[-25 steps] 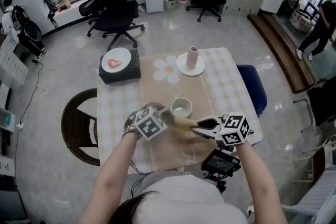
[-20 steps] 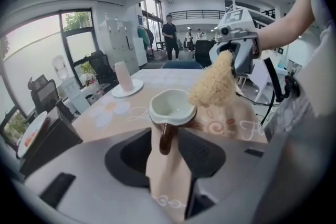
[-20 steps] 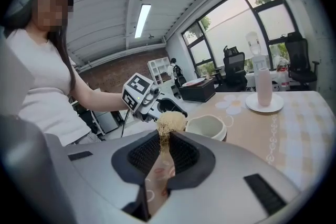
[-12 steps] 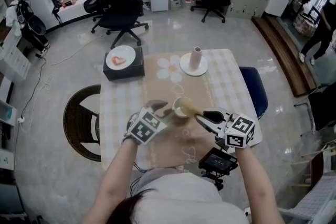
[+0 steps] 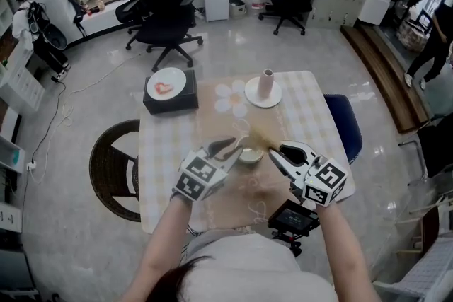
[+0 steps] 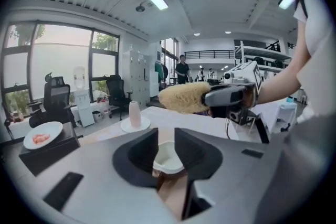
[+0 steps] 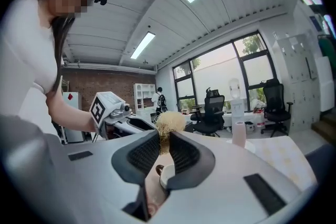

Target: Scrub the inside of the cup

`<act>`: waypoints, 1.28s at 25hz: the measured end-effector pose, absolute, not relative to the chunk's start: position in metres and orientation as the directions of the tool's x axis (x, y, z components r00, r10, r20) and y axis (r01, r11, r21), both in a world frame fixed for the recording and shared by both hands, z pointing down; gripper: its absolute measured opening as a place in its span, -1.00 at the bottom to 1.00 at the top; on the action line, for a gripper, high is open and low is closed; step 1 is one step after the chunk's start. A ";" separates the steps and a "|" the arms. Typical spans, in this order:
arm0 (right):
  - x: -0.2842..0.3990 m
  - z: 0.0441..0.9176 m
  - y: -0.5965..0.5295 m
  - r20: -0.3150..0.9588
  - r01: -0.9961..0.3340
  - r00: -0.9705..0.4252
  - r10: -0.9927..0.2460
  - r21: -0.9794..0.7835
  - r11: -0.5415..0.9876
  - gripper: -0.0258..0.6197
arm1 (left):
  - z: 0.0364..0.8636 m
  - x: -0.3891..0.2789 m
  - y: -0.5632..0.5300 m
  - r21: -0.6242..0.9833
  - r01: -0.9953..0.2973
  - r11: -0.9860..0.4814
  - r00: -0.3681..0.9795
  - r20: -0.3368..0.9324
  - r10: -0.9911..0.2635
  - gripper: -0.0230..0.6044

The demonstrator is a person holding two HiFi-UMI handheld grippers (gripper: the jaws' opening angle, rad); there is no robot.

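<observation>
1. Left gripper (image 6: pixel 166 140): the jaws stand wide and have just been closing. The cup (image 6: pixel 168 159) sits between them, its rim meeting both inner faces. This is judged to be a grip on the cup's sides.
2. Cup, location: at the tips of the left gripper, over the tan runner (image 5: pixel 241 200) at the near middle of the desk (image 5: pixel 311 117). The mouth faces up and the white inside shows. No view shows whether its base rests on the runner or hangs clear of it.
3. Right gripper (image 7: pixel 164 140): clamped on the handle of the brush (image 6: pixel 185 97). The tufted head projects past the fingertips.
4. Governing relation: the brush head is outside the cup.
   - In the head view it lies just beyond the rim, on the right gripper's side.
   - In the left gripper view it stands above the mouth and off to the right.
   - The brush's long axis runs nearly level, from the right gripper across towards the left one, so it crosses the cup's upright axis and is not in line with it.
5. Judgement on the coming move:
   - The head must travel down and towards the left gripper to enter the mouth.
   - Either the brush must tip nose-down or the cup must tilt to meet it.
   - The right gripper is the nearer working tool, and the left gripper's part is to keep the cup steady.
6. Risk, as a judgement: the left gripper holds a smooth round wall at a wide setting, so sideways pressure from the brush could turn or slip the cup.
</observation>
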State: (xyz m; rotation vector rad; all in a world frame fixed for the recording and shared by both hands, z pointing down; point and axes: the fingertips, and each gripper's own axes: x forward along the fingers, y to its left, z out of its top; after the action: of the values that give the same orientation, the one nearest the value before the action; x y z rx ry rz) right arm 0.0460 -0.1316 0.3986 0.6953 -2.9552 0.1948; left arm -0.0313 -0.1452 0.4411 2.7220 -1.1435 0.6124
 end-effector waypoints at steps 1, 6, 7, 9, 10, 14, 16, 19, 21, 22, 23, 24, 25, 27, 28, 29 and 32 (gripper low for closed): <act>0.046 0.395 -0.133 0.117 -0.466 -0.883 -0.455 -0.083 0.881 -0.75 | 0.434 -0.031 -0.147 -0.038 -0.718 -0.695 0.630 0.389 -0.672 -0.64; 0.039 0.384 -0.141 0.129 -0.531 -0.838 -0.531 0.036 0.847 -0.75 | 0.424 -0.033 -0.153 -0.068 -0.750 -0.658 0.601 0.348 -0.720 -0.82; 0.038 0.383 -0.142 0.132 -0.543 -0.828 -0.545 0.055 0.838 -0.75 | 0.423 -0.033 -0.154 -0.073 -0.753 -0.654 0.597 0.343 -0.725 -0.84; 0.036 0.381 -0.144 0.125 -0.569 -0.810 -0.573 0.068 0.820 -0.75 | 0.420 -0.034 -0.155 -0.077 -0.764 -0.641 0.588 0.327 -0.740 -0.87; 0.036 0.379 -0.145 0.118 -0.582 -0.802 -0.586 0.066 0.810 -0.75 | 0.417 -0.035 -0.156 -0.074 -0.773 -0.631 0.582 0.315 -0.750 -0.88; 0.031 0.373 -0.147 0.098 -0.617 -0.775 -0.624 0.089 0.782 -0.75 | 0.398 -0.042 -0.158 -0.064 -0.813 -0.579 0.550 0.247 -0.798 -0.88; 0.031 0.370 -0.147 0.098 -0.633 -0.760 -0.643 0.117 0.765 -0.75 | 0.393 -0.043 -0.157 -0.078 -0.821 -0.566 0.539 0.224 -0.812 -0.88; 0.033 0.362 -0.147 0.085 -0.657 -0.736 -0.672 0.152 0.738 -0.75 | 0.382 -0.048 -0.157 -0.074 -0.844 -0.531 0.512 0.182 -0.840 -0.88; 0.036 0.356 -0.147 0.072 -0.676 -0.717 -0.693 0.173 0.717 -0.75 | 0.375 -0.049 -0.157 -0.072 -0.850 -0.521 0.506 0.158 -0.848 -0.88; 0.037 0.352 -0.146 0.062 -0.685 -0.709 -0.702 0.177 0.707 -0.75 | 0.372 -0.049 -0.157 -0.074 -0.849 -0.523 0.509 0.150 -0.848 -0.88; 0.039 0.348 -0.146 0.050 -0.693 -0.703 -0.709 0.176 0.700 -0.75 | 0.372 -0.048 -0.156 -0.077 -0.846 -0.528 0.514 0.145 -0.845 -0.89; 0.040 0.344 -0.145 0.038 -0.698 -0.700 -0.713 0.172 0.695 -0.75 | 0.371 -0.047 -0.156 -0.080 -0.843 -0.532 0.518 0.141 -0.843 -0.89; 0.040 0.341 -0.145 0.030 -0.702 -0.698 -0.715 0.170 0.692 -0.75 | 0.369 -0.047 -0.155 -0.080 -0.843 -0.531 0.519 0.136 -0.844 -0.89; 0.039 0.339 -0.144 0.029 -0.703 -0.697 -0.717 0.169 0.691 -0.75 | 0.366 -0.048 -0.155 -0.077 -0.846 -0.528 0.517 0.126 -0.847 -0.89; 0.039 0.340 -0.144 0.034 -0.703 -0.697 -0.716 0.168 0.692 -0.75 | 0.365 -0.047 -0.154 -0.076 -0.844 -0.531 0.521 0.121 -0.845 -0.88; 0.038 0.341 -0.144 0.040 -0.702 -0.697 -0.716 0.164 0.693 -0.75 | 0.365 -0.046 -0.154 -0.078 -0.840 -0.536 0.527 0.116 -0.842 -0.89; 0.037 0.344 -0.143 0.053 -0.701 -0.698 -0.714 0.156 0.696 -0.75 | 0.361 -0.043 -0.153 -0.083 -0.838 -0.539 0.530 0.109 -0.841 -0.88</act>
State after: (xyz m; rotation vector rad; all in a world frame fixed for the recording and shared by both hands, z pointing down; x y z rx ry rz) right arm 0.0366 -0.1434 0.3444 1.1689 -2.7915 -0.1876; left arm -0.0434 -0.1527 0.3614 2.7655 -1.5180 0.2141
